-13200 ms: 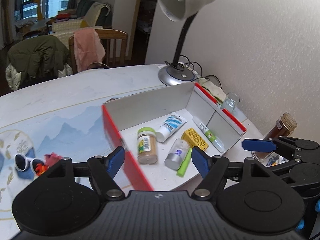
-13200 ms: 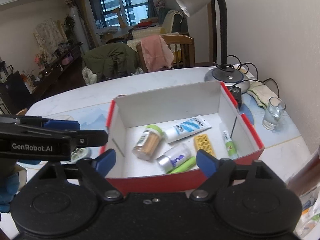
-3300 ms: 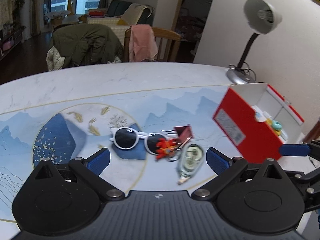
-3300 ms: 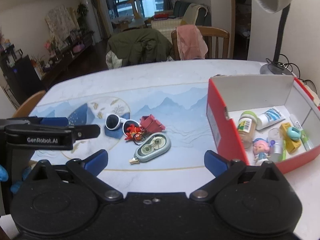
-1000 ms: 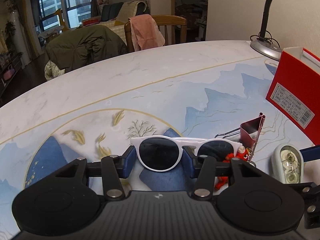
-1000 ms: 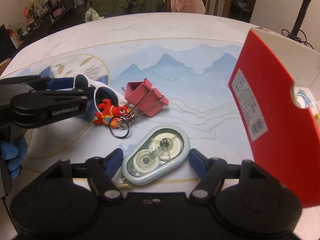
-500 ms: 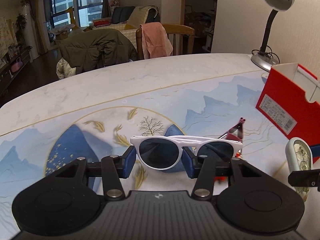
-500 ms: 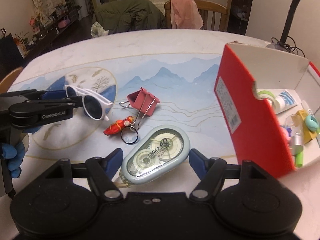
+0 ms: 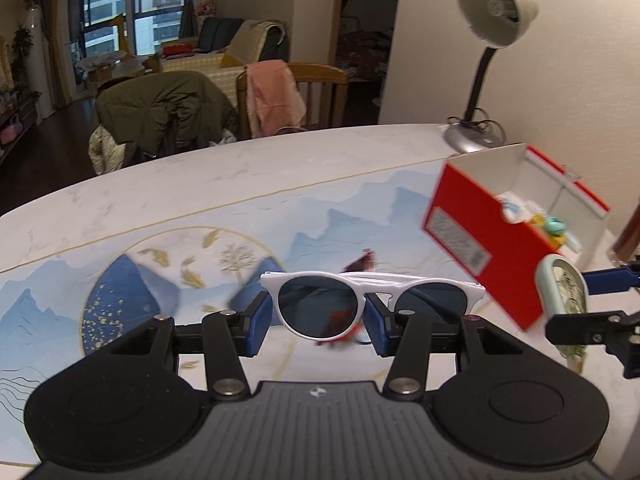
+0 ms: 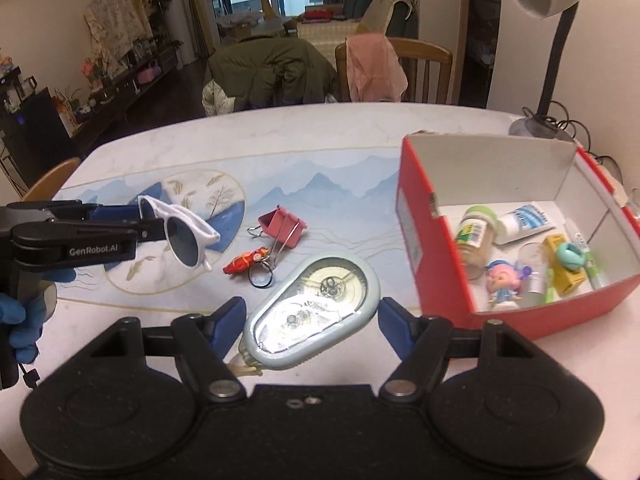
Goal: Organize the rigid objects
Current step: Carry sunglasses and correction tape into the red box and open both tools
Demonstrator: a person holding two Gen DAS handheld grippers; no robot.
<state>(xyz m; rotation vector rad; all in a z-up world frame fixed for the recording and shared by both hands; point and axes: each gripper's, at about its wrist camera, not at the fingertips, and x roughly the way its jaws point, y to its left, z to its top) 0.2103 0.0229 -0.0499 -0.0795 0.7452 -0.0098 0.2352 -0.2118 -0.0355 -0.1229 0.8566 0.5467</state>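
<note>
My left gripper (image 9: 318, 322) is shut on white sunglasses (image 9: 372, 302) by one lens and holds them above the table; they also show in the right wrist view (image 10: 182, 236). My right gripper (image 10: 312, 318) is shut on a pale green correction-tape dispenser (image 10: 316, 312), lifted off the table; it shows at the right edge of the left wrist view (image 9: 562, 292). The red box (image 10: 432, 248) stands at the right, holding a jar (image 10: 476, 234), a tube (image 10: 524, 222), a pink doll (image 10: 504, 278) and several other small items.
A pink binder clip (image 10: 282, 224) and a red keychain with ring (image 10: 248, 264) lie on the blue patterned mat (image 10: 320, 192). A grey desk lamp (image 10: 548, 40) stands behind the box by the wall. Chairs with coats stand beyond the table's far edge.
Both grippers have risen and drawn back from the table with their objects. The sunglasses and the tape dispenser are higher, and the red box interior shows more.
</note>
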